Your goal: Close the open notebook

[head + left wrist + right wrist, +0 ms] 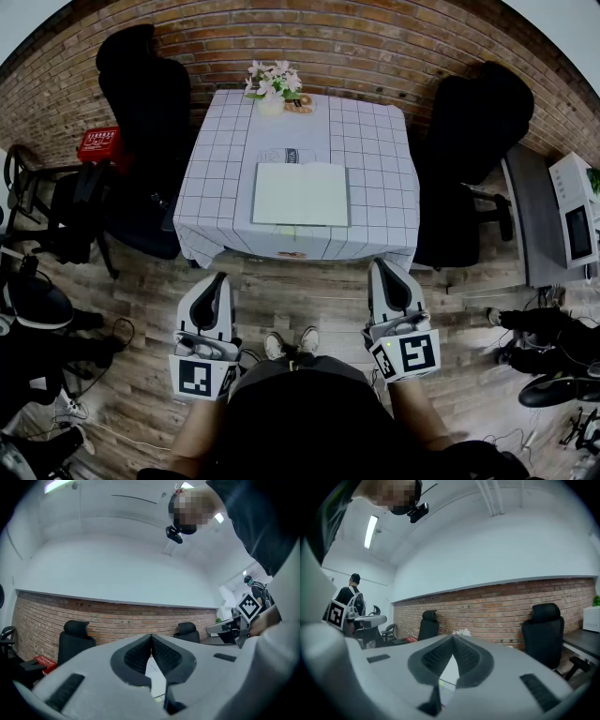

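Notebook lies flat in the middle of the checked table, at the centre of the frame. Below the table's near edge, the left gripper and right gripper hang well apart, both jaws clenched together on nothing

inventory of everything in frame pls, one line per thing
notebook: 1, white pages, lying open near the table's front edge
table: 1, white grid cloth, centre
flowers: 1 bunch, pink and white, table's far edge
left chair: 1, black, left of table
right chair: 1, black, right of table
crate: 1, red, beside left chair
microwave: 1, white, on grey counter at far right
left tool: 1, grey, jaws shut, empty, short of the table
right tool: 1, grey, jaws shut, empty, short of the table
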`<action>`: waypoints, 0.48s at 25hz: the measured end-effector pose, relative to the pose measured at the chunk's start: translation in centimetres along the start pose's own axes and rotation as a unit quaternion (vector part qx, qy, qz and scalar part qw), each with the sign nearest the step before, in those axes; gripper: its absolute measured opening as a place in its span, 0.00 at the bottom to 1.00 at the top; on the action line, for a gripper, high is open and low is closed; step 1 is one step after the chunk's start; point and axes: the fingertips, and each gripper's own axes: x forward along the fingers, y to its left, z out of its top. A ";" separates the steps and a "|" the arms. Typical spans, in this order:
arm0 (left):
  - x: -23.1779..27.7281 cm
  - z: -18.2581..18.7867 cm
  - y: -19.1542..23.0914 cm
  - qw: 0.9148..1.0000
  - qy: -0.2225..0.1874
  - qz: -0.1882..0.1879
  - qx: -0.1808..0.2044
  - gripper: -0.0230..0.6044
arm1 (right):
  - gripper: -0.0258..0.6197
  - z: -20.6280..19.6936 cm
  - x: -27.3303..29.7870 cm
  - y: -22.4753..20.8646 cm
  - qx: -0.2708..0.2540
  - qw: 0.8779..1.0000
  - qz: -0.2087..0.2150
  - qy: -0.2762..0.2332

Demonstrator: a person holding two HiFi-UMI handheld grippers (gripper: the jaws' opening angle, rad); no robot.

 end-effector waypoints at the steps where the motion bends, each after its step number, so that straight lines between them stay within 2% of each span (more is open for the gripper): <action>1: 0.1 0.1 0.0 1.000 -0.001 -0.001 0.000 0.08 | 0.06 0.0 0.1 0.0 0.000 1.000 0.000 0.001; 8: 0.5 -0.2 -0.6 1.000 0.003 -0.002 0.000 0.08 | 0.06 -0.5 0.1 -0.3 0.006 1.000 0.006 0.003; 12: 0.6 -0.4 -1.0 1.000 0.009 0.007 0.001 0.08 | 0.06 -1.0 -0.1 -1.2 0.029 0.999 0.017 -0.002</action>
